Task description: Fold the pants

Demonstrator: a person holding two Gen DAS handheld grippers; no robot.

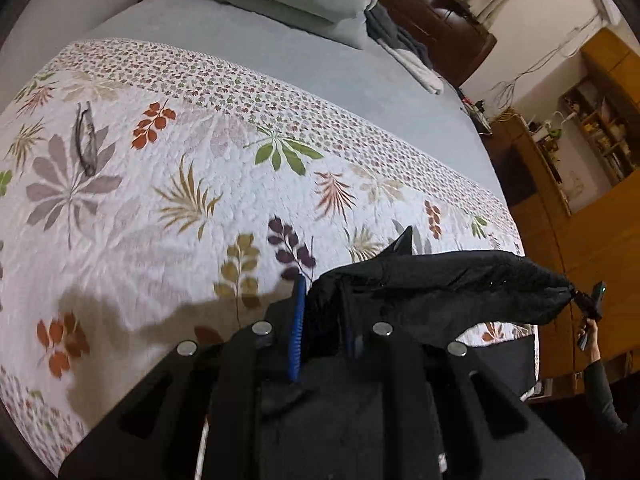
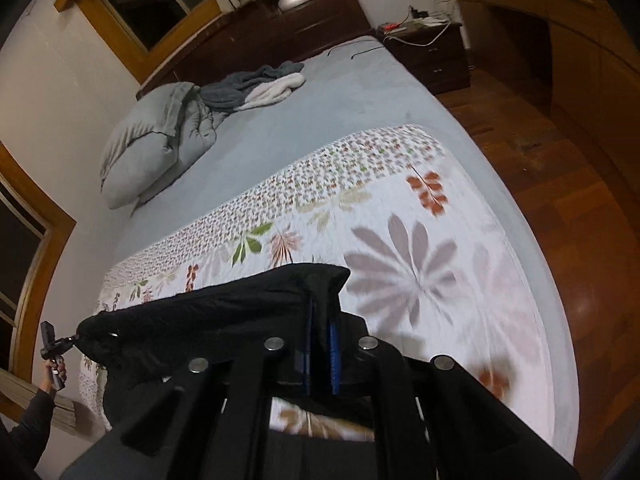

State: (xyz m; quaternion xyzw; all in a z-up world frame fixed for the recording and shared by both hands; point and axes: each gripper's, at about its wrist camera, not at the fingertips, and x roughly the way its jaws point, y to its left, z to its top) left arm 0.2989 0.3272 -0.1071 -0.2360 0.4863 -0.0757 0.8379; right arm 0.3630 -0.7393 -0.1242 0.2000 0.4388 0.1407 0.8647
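Black pants hang stretched in the air between my two grippers, above the near edge of the bed. In the left wrist view my left gripper is shut on one end of the pants, with cloth draped over its right blue pad. My right gripper shows small at the far right, pinching the other end. From the right wrist view, the right gripper is shut on a fold of the pants between its blue pads. The left gripper holds the far end at the left edge.
A floral quilt covers the near half of the bed, over a grey-blue sheet. A small dark item lies on the quilt. A bunched duvet, loose clothes and a nightstand are at the head end, with wooden floor beside the bed.
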